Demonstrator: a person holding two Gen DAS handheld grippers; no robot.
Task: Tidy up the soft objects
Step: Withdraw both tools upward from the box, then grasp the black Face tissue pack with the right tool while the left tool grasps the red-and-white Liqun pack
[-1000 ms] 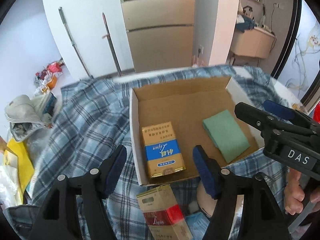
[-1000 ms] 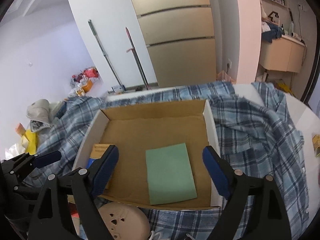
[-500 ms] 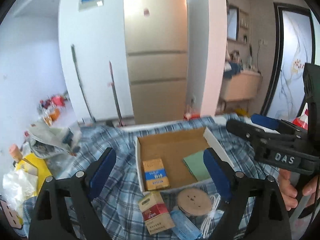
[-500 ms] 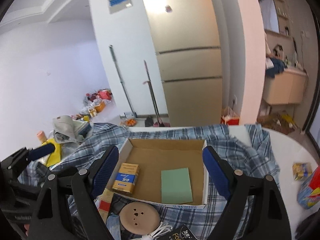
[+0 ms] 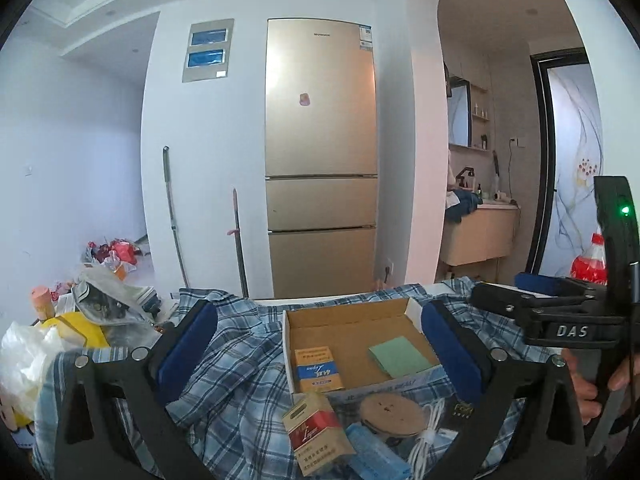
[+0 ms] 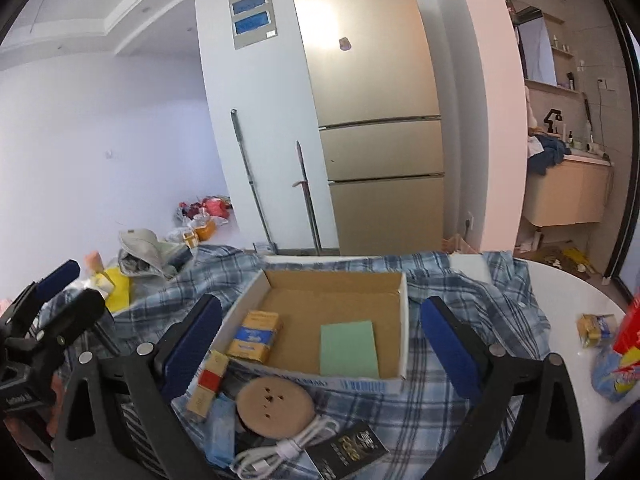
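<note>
both hand-held grippers, left (image 5: 316,348) and right (image 6: 320,344), have just opened wide, empty, and drawn back; folded green cloth (image 6: 349,349) lies inside shallow cardboard box (image 6: 394,284), placement apparently complete.

Matt brown cardboard box (image 6: 332,308) on soft checked cloth (image 6: 460,300); glossy metallic fridge (image 6: 372,80) behind.

Right wrist view: my right gripper (image 6: 320,344) with jaws just opened wide, nothing between the blue pads (image 6: 450,346). Ahead, the cardboard box (image 6: 403,320) on the plaid cloth (image 6: 460,288) holds a green cloth (image 6: 348,348) by its right wall and a yellow-blue pack (image 6: 255,335) by its left. Before its near edge — a round wooden disc (image 6: 274,405), a white cable (image 6: 280,450).
</note>
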